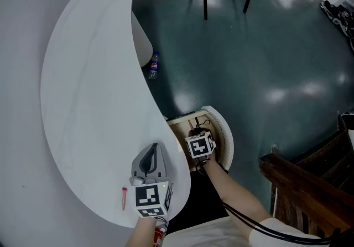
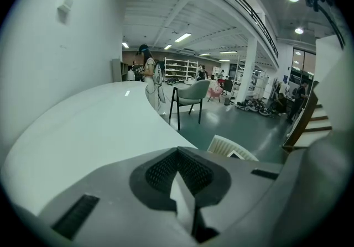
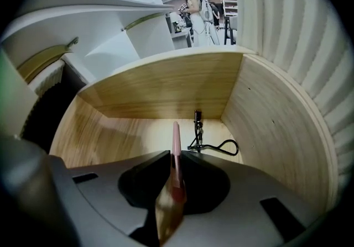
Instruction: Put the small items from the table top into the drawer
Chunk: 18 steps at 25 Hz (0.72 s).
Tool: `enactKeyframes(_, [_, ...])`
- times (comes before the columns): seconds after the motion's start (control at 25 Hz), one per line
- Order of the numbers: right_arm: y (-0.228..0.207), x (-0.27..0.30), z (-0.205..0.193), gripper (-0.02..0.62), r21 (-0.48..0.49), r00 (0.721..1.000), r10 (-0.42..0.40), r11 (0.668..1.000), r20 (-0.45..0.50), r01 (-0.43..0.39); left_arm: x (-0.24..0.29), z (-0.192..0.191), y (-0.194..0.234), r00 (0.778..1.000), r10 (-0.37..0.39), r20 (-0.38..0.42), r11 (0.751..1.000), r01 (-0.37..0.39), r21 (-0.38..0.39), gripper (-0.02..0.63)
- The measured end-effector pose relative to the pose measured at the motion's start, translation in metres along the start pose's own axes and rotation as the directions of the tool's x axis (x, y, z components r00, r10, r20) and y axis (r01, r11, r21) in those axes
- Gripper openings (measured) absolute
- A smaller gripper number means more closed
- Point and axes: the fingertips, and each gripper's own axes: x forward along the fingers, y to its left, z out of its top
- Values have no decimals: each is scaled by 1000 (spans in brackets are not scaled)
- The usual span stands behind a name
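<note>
One slim pink stick (image 3: 176,136) is clamped in the right claw (image 3: 172,164), long axis aimed down into the open wooden drawer (image 3: 160,83), short of a black wire curler (image 3: 197,128). Outside the drawer, the left claw (image 2: 178,164), pinched together and empty, sits nearest a small red tube (image 1: 124,197).

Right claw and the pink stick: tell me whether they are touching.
Touching. The right gripper view shows the right claw shut on the pink stick, with the jaws pressed against its two sides, over the open drawer.
</note>
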Motion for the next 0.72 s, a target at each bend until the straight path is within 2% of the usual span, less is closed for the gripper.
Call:
enactKeyframes(0.32, [8,-19,11,60,-32,998,53,998,37,-52,-12,3,-1,997,72,9,997,-72,-25,17])
enactKeyframes(0.72, [23,-74,26,60,-100,980,177,981,92,-167,-41,8,-27,983,181,40,979,-176,-105,17])
